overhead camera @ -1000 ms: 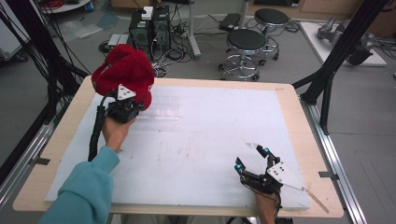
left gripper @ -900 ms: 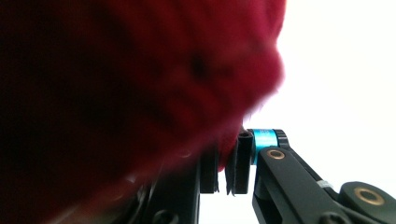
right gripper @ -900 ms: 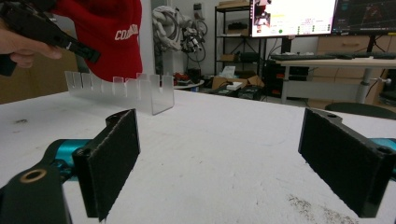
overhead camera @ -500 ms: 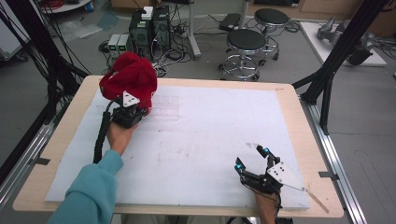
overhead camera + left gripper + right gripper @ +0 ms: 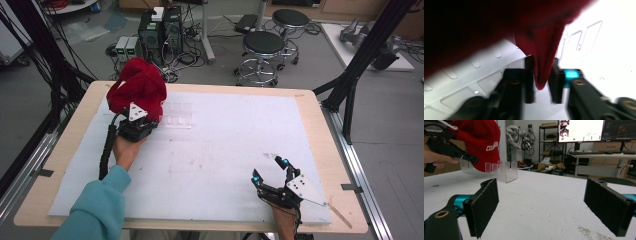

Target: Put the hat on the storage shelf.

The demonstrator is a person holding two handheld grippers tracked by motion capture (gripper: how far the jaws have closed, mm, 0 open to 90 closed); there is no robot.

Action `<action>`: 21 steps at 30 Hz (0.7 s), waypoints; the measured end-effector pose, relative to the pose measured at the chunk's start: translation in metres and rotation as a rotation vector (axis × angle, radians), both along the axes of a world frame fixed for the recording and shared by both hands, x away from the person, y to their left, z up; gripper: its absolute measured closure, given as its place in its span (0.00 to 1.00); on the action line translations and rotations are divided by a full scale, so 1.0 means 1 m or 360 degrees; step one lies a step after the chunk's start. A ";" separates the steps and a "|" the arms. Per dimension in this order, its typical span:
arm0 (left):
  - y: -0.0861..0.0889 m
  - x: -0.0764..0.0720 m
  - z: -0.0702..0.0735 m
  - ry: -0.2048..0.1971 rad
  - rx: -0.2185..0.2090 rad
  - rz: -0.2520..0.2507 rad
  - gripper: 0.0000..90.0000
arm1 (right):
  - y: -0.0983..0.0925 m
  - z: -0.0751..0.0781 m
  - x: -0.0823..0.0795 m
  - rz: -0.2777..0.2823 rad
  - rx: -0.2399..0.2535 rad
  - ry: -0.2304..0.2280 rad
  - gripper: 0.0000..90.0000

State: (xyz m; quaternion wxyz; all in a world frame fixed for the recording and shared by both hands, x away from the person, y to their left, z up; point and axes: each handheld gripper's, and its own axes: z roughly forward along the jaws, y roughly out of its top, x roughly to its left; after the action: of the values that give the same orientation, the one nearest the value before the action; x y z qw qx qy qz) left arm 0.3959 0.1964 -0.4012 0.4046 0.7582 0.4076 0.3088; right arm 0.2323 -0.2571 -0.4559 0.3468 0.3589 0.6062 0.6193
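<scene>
Up in the high view, the left gripper is sitting at the far left of the white-covered wooden table, its nose against a red fabric baseball cap that is bunching over a clear acrylic slotted rack. The person's teal sleeve is coming in from the near left. At the near right, the right gripper is resting low over the table, well apart from the cap, its jaws spreading wide with nothing between them.

Along the left gripper view, a fold of the red cap is hanging down between the two black jaws, which have just been opening; the blur is hiding whether the pads are still pressing on it. The clear rack is lying just beyond.

From the right gripper view, the right gripper is standing wide and empty, and the cap with white lettering is sitting on the rack at the far left.
</scene>
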 end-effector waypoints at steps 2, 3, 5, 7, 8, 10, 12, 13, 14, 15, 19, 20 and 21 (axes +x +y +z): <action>0.002 -0.003 -0.001 -0.0009 -0.0031 0.0013 0.66 | 0.000 0.000 0.000 0.0002 0.0002 -0.0003 0.13; 0.003 -0.005 0.000 -0.0011 -0.0018 -0.0003 0.61 | 0.000 0.000 0.000 0.0003 0.0006 -0.0002 0.13; 0.004 -0.007 0.000 -0.0022 -0.0037 -0.0010 0.48 | 0.000 0.000 0.000 0.0002 0.0009 0.0004 0.13; 0.011 -0.014 0.002 -0.0032 -0.0086 -0.0048 0.35 | 0.000 0.000 0.000 0.0002 0.0010 0.0003 0.13; 0.011 -0.014 0.002 -0.0032 -0.0086 -0.0048 0.33 | 0.000 0.000 0.000 0.0003 0.0009 0.0005 0.13; 0.018 -0.022 0.000 -0.0023 -0.0109 -0.0100 0.27 | 0.000 0.000 0.000 0.0002 0.0009 0.0003 0.13; 0.024 -0.027 0.001 0.0006 -0.0119 -0.0161 0.25 | 0.000 0.000 0.000 0.0003 0.0007 0.0003 0.13; 0.027 -0.031 0.000 -0.0013 -0.0136 -0.0187 0.21 | 0.000 0.000 0.000 0.0001 0.0010 0.0004 0.13; 0.027 -0.031 0.000 -0.0013 -0.0136 -0.0187 0.21 | 0.000 0.000 0.000 0.0002 0.0010 0.0003 0.13; 0.037 -0.043 0.000 -0.0073 -0.0154 -0.0239 0.21 | 0.000 0.000 0.000 0.0003 0.0008 0.0004 0.13; 0.058 -0.071 -0.003 -0.0184 -0.0184 -0.0378 0.20 | 0.000 0.000 0.000 0.0003 0.0009 0.0003 0.13; 0.058 -0.071 -0.003 -0.0184 -0.0184 -0.0378 0.20 | 0.000 0.000 0.000 0.0003 0.0009 0.0003 0.13; 0.069 -0.084 -0.006 -0.0234 -0.0181 -0.0431 0.20 | 0.000 0.000 0.000 0.0003 0.0007 -0.0003 0.13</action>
State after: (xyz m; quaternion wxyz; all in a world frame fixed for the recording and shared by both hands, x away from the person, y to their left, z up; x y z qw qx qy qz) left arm 0.3115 0.2654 -0.4069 0.5136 0.7573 0.2879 0.2825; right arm 0.2322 -0.2571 -0.4559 0.3459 0.3584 0.6049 0.6212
